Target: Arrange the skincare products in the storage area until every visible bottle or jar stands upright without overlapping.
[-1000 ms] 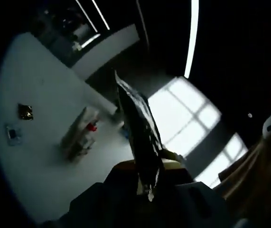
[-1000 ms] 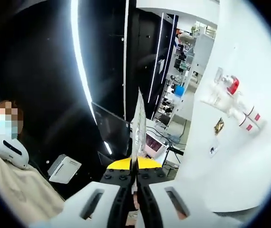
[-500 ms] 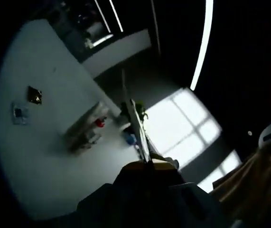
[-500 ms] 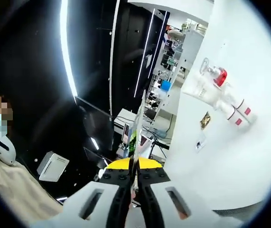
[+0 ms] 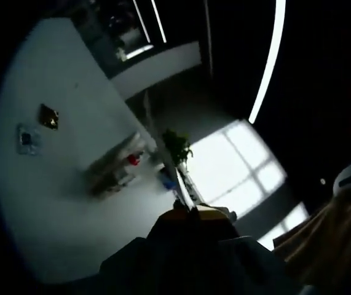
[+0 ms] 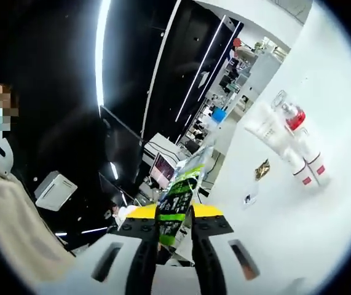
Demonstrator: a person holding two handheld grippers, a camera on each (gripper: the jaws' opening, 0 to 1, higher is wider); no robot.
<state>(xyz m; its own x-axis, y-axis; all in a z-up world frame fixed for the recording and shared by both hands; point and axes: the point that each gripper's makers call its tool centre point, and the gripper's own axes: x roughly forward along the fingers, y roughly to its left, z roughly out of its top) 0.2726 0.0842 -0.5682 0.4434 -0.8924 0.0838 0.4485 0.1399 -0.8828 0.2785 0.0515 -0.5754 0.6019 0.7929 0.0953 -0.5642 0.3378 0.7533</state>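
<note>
A: Bottles, where are they?

B: On the white table, in a clear organizer, well apart from both tools. In the right gripper view a red-capped bottle sits among them, and two white bottles with red labels jut past the organizer's edge. Whether they stand or lie, I cannot tell, since the view is rolled.

A: Anything left of them?

B: Two small packets on the tabletop, a dark gold one and a pale one.

A: The tools?

B: The left gripper is clenched on a thin packet, seen edge-on. The right gripper grips a green sachet between its jaws. At the far left of that view sits a person in beige.
</note>
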